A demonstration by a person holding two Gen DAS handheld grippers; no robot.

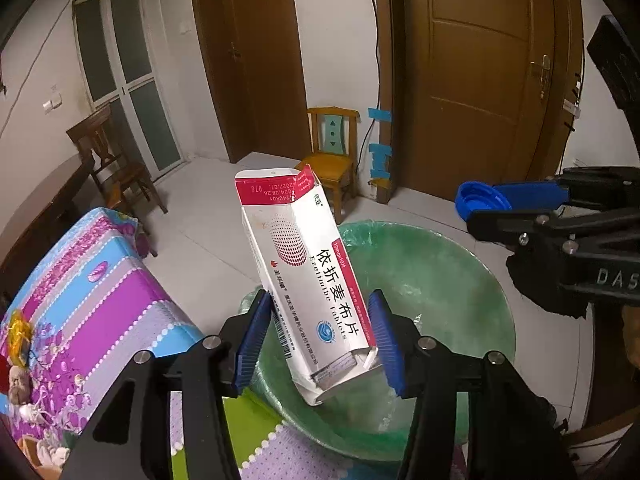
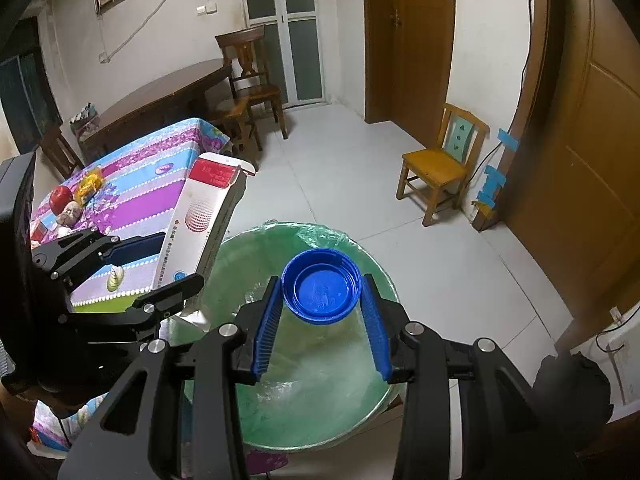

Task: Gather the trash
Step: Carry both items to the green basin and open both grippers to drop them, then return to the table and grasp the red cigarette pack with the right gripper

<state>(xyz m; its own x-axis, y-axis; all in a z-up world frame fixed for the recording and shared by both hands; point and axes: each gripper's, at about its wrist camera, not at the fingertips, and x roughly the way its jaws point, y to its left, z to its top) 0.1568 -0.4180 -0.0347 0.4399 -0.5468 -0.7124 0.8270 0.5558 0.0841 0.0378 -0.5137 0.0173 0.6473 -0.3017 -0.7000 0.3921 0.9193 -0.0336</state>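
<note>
My left gripper (image 1: 320,332) is shut on a white and red medicine box (image 1: 304,264) and holds it tilted above the green-lined trash bin (image 1: 460,264). My right gripper (image 2: 322,312) is shut on a blue plastic lid (image 2: 320,286) and holds it over the same bin (image 2: 352,400). In the right wrist view the left gripper (image 2: 168,264) with the box (image 2: 204,216) is at the left, over the bin's rim. In the left wrist view the right gripper (image 1: 516,206) with the lid (image 1: 480,198) is at the right.
A table with a striped purple and blue cloth (image 1: 100,280) stands left of the bin, with an apple (image 2: 61,197) and small items on it. A small yellow chair (image 2: 444,164) stands by the wall. A dark wooden table (image 2: 160,100) and chairs stand behind. Brown doors (image 1: 480,72) are at the back.
</note>
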